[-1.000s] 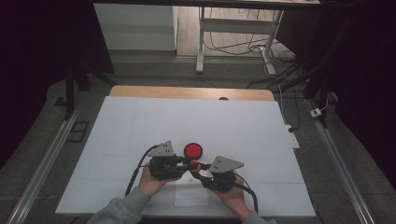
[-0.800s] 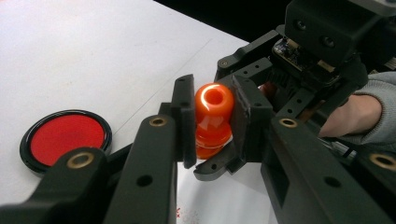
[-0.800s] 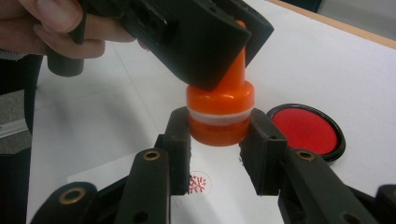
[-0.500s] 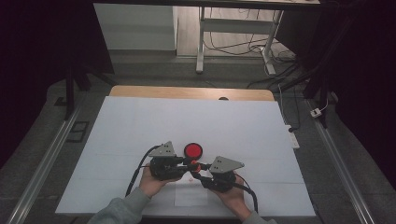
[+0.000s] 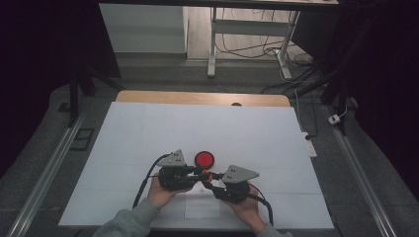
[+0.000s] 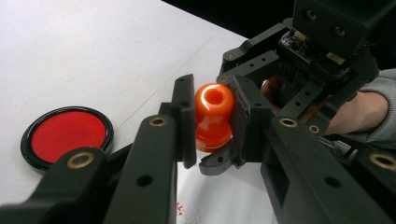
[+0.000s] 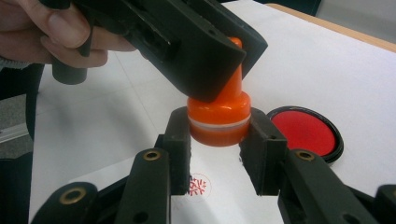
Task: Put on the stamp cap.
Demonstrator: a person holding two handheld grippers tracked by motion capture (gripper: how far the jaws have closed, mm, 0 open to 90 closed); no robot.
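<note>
1. I count one orange stamp [image 6: 214, 116], one round red ink pad [image 5: 204, 159] in a black rim, one small paper slip [image 5: 201, 206] and two claws, both mine.
2. My left claw [image 6: 212, 123] is closed on the stamp's narrow upper handle; from the left gripper view the knob with its hollow top sits squarely between the two pads, both touching it.
3. My right claw [image 7: 219, 135] is clamped on the stamp's wide lower base (the part with the pale band), one pad on each side of it.
4. So the stamp is held from two directions at once, upright, above the paper slip near the front edge of the white counter [image 5: 148, 128].
5. A red printed mark [image 7: 198, 184] shows on the slip just below my right claw.
6. The ink pad lies flat on the counter just beyond the stamp, between the two claws as seen from above, not touching either.
</note>
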